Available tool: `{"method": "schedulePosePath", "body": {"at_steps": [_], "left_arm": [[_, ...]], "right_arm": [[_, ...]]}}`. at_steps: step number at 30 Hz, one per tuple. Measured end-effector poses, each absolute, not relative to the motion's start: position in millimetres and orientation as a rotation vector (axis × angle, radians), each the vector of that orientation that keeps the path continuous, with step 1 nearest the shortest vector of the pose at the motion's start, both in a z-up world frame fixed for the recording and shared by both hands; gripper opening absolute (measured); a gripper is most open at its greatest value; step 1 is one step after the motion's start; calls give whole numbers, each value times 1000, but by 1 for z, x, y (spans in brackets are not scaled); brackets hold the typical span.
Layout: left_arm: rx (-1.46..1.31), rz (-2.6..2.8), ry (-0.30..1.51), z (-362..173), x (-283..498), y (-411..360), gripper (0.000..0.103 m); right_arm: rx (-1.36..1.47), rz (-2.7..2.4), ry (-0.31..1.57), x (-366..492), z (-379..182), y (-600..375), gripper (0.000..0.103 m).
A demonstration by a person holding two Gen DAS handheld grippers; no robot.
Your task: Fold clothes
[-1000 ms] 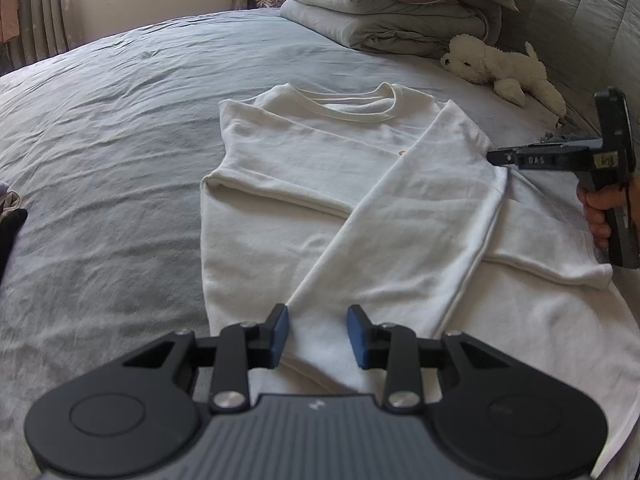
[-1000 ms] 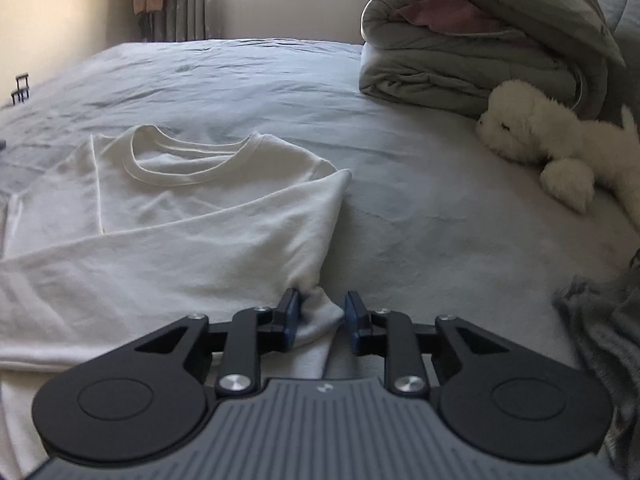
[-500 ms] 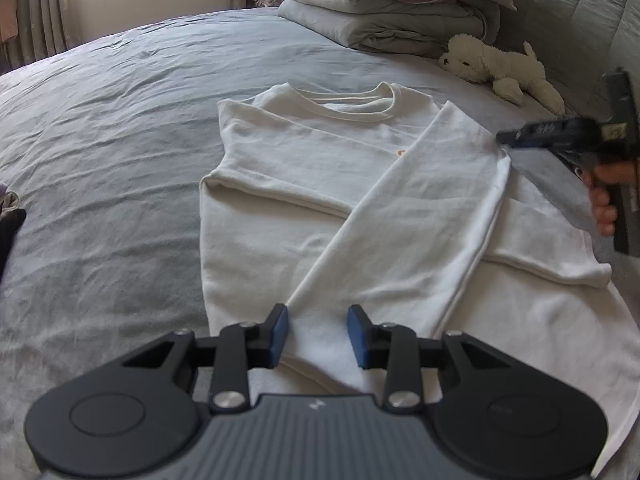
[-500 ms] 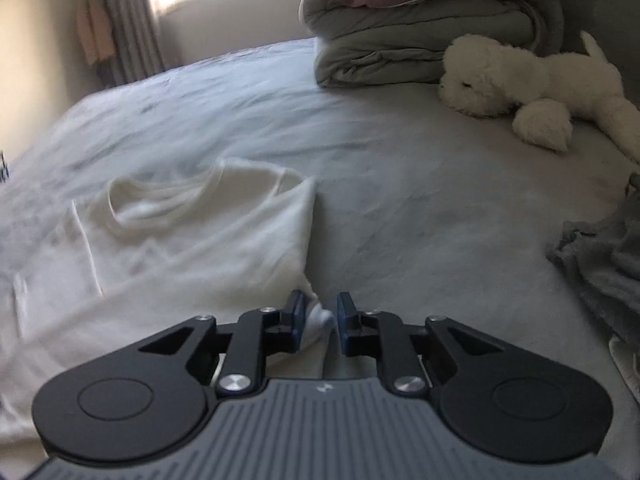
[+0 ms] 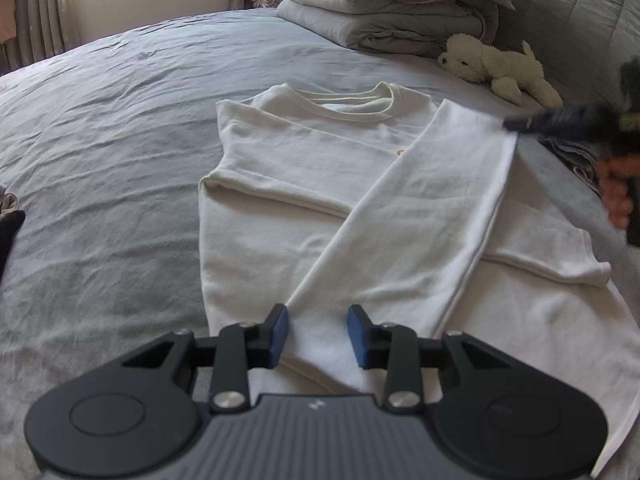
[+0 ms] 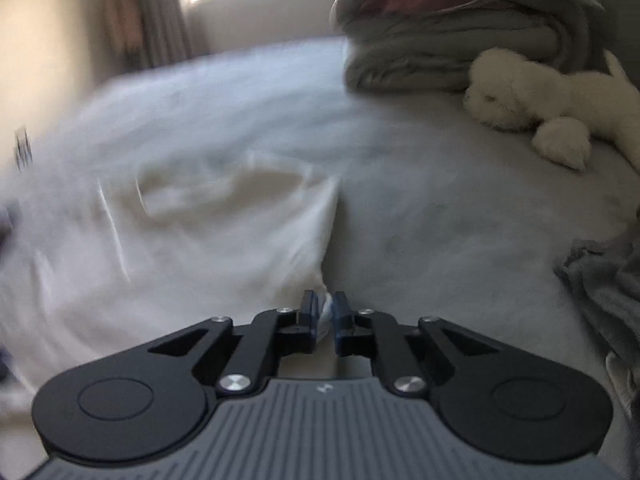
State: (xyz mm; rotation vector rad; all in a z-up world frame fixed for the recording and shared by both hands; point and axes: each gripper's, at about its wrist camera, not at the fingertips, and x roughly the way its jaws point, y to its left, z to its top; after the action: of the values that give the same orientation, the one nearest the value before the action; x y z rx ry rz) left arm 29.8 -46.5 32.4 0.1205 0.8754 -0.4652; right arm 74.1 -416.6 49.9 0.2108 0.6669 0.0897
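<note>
A white long-sleeved sweatshirt [image 5: 300, 184] lies flat on the bed with its collar toward the far side. One sleeve [image 5: 420, 220] is folded slantwise across the body. Its cuff end lies between the blue pads of my left gripper [image 5: 318, 332], which stand apart without pressing it. My right gripper [image 6: 325, 312] is at the sweatshirt's right shoulder edge. Its jaws are closing, and a bit of white cloth is pinched between the pads. The left wrist view shows that gripper [image 5: 510, 124] blurred, held by a hand [image 5: 616, 188]. In the right wrist view the sweatshirt [image 6: 200, 248] is smeared by motion.
The grey bed sheet [image 5: 100, 140] spreads wide to the left. A folded duvet [image 5: 380, 16] and a white plush toy [image 5: 492, 64] sit at the far side. A crumpled grey garment [image 6: 600, 280] lies to the right, and a dark item [image 5: 10, 224] at the left edge.
My right gripper's pads have come together on the sweatshirt's edge, and it has risen a little and rolled. The left gripper has not moved.
</note>
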Motion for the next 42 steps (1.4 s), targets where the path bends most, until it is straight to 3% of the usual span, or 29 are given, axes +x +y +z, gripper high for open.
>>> {"method": "schedulePosePath", "body": {"at_steps": [3,10,11,13,22,30,32,34,39,42], "left_arm": [[124,-465,873,32,29,-47,35],[131,-467,869,31,29,-47,35],[131,-468,869,32,29,-47,35],[132,-468,869,31,29,-47,35],[142,-468,865,31,29,-49,37],[142,-473,864,31,30,-49,37],[140,-476,862,31,30,-48,37],[139,-476,864,31,30,-48,37],[143,-475,862,31,30,-49,37],[146,-474,860,31,29,-49,37]], "right_arm": [[307,107,629,69,62,-426,10],[438,37,755,79,32,-442,11],[421,34,761,79,31,-441,15],[376,36,788,82,28,-439,36],[304,29,638,76,47,-437,41],[107,77,670,123,37,-394,41],[36,38,696,138,28,-386,30],[-4,16,700,144,21,-381,4],[-86,79,518,131,50,-373,4],[-152,24,626,140,28,-375,4]]}}
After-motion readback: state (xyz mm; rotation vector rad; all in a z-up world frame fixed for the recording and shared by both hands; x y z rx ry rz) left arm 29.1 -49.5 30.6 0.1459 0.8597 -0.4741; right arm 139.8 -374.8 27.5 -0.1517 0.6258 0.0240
